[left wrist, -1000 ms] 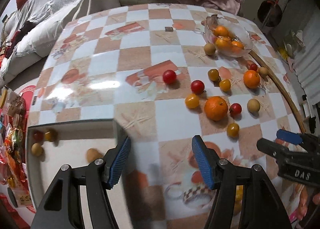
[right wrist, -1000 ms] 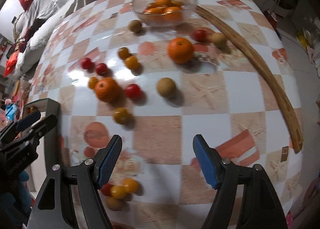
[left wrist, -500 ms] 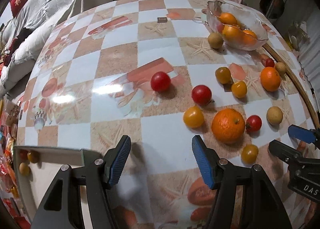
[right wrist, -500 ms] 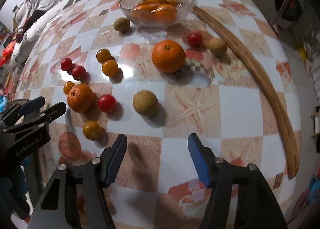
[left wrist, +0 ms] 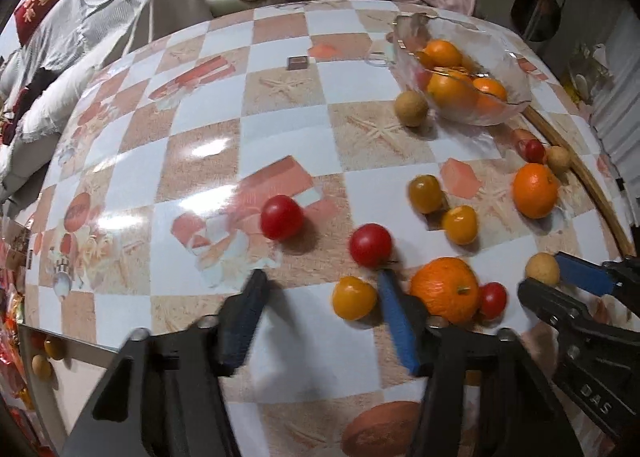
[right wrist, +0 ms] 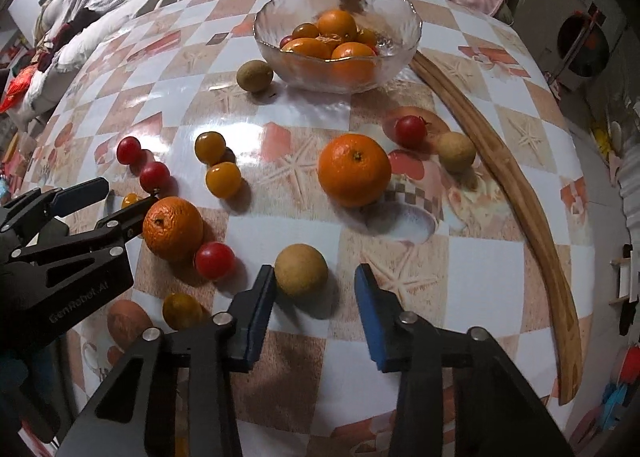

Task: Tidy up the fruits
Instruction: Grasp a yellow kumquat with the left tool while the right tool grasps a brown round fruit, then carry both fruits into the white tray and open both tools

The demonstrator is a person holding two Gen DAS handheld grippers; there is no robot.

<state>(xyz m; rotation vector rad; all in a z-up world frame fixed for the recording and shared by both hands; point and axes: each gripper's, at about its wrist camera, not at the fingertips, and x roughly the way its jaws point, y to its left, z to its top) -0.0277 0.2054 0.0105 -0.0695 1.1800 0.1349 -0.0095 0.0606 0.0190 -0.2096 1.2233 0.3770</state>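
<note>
Now, widest in my feed is the round surface (right wrist: 280, 233) with its checkered beige-and-white oilcloth, and along its right edge lies a long curved wooden stick (right wrist: 516, 185). At the far side stands the clear glass bowl (right wrist: 400, 37), already holding several oranges and a small tomato or two. Loose fruit is scattered in front of it: a big orange mandarin (right wrist: 354, 170) near the middle, a second orange mandarin (right wrist: 173, 228) further left, just beside my left gripper (left wrist: 320, 313). Its jaws are released, and a small yellow cherry tomato (left wrist: 354, 298) sits between the blue pads (not gripped, as far as I can see). My right gripper (right wrist: 315, 313) is likewise spread wide, with a tan round longan-like fruit (right wrist: 301, 269) lying just beside its left pad. Smaller still, a red cherry tomato (right wrist: 214, 260) touches the left mandarin.
</note>
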